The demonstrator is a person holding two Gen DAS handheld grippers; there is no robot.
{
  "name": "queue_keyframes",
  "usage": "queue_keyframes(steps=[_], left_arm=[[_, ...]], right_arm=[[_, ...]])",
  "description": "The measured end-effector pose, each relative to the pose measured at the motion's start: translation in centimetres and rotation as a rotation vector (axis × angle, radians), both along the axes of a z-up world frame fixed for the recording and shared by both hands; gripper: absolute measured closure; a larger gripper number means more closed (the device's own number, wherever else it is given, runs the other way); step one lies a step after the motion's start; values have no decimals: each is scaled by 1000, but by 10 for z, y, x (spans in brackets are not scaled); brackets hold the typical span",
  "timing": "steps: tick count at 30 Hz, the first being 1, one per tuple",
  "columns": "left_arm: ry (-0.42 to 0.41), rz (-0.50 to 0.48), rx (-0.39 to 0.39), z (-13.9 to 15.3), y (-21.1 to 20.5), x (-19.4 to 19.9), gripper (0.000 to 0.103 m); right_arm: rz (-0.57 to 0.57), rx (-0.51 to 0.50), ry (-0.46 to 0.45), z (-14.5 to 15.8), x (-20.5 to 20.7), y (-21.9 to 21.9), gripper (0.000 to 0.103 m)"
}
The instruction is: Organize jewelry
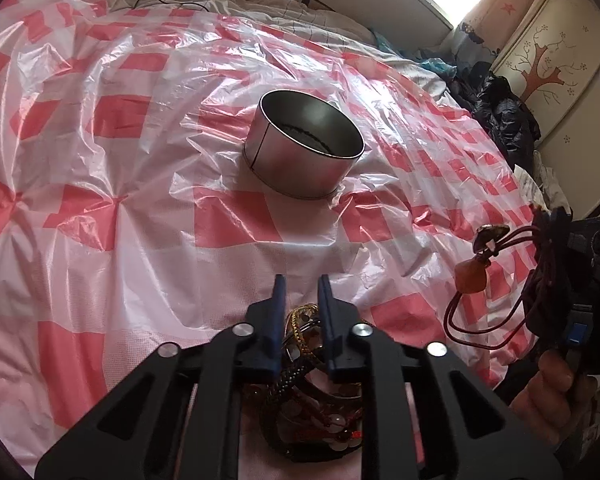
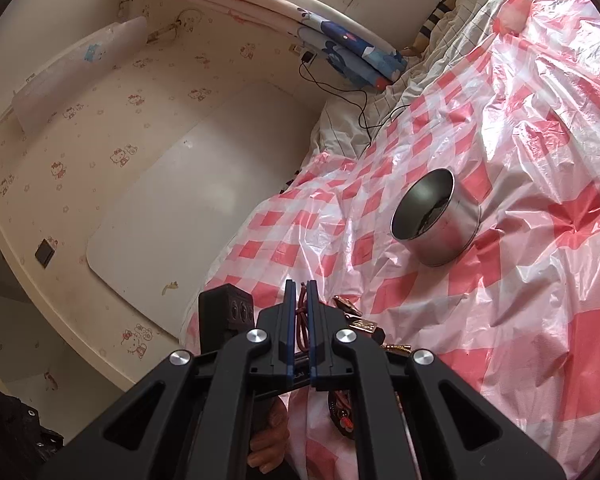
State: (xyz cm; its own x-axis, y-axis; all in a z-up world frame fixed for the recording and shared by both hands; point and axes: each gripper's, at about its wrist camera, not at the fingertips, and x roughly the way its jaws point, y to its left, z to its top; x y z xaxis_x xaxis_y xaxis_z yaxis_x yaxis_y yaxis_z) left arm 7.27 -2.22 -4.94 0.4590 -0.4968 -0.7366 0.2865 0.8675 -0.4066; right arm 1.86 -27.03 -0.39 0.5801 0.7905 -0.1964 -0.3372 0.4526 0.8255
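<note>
covering the bed [image 1: 384, 36], a pink-checked plastic sheet [image 1: 112, 184] lay crumpled, probably there to keep small pieces from sinking into the bedding. near its middle stood a round metal tin [image 1: 300, 148], open at the top, with a dark chain or cord already curled inside; it looked like the place where the jewelry was being gathered. a tangled pile of bracelets [image 1: 312, 392] lay at the near edge of the sheet, well apart from the tin. the left tool [image 1: 302, 312] pointed down into that pile, its jaws nearly together with a gold braided bangle [image 1: 300, 316] showing between them; whether the pads truly gripped it i could not tell, since the tips were hidden among the cords. the right tool [image 2: 300, 312] was held off to the side above the sheet, clamped on a red cord necklace [image 1: 480, 280] whose amber bead and loops dangled free, probably kept lifted so it would not tangle with the pile before going to the tin.
</note>
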Motion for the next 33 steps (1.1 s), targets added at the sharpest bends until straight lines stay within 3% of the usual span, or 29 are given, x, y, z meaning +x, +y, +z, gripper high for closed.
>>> queue_keyframes(steps=[2, 5, 9, 10, 12, 13, 16, 17, 19, 20, 21, 22, 23, 28, 33], left_arm=[[-40, -6, -33, 8, 3, -4, 103], [-62, -12, -89, 17, 8, -6, 103], [2, -5, -130, 12, 18, -2, 100], [18, -5, -126, 11, 18, -1, 94], [39, 16, -108, 9, 20, -2, 41], [35, 38, -109, 9, 22, -4, 35], [47, 32, -131, 8, 24, -4, 33], [56, 20, -138, 7, 23, -5, 34], [70, -28, -134, 4, 16, -7, 52], [61, -55, -88, 5, 9, -9, 71], [39, -59, -37, 5, 5, -12, 81], [15, -66, -12, 7, 3, -15, 85], [8, -64, -7, 9, 3, -16, 100], [-19, -48, -54, 18, 12, -18, 100], [-81, -59, -180, 37, 21, -19, 100]], right_arm=[[-4, 5, 3, 0, 0, -1, 97], [-9, 13, 7, 0, 0, -3, 97], [-15, 14, 13, -1, 1, -4, 97], [-15, 14, 14, -1, 1, -4, 97], [-16, 12, 14, -1, 0, -4, 97], [-15, 13, 14, -1, 0, -4, 97], [-14, 15, 16, -1, 0, -4, 97], [-15, 15, 16, -1, 0, -4, 97], [-15, 17, 17, -2, 0, -4, 97], [-16, 15, 16, -1, 0, -4, 97], [-15, 15, 16, -1, 0, -4, 96], [-15, 15, 16, -1, 0, -4, 96], [-15, 15, 16, -1, 0, -4, 96], [-14, 17, 16, -1, 0, -5, 96], [-21, 31, 16, -1, 0, -6, 96]])
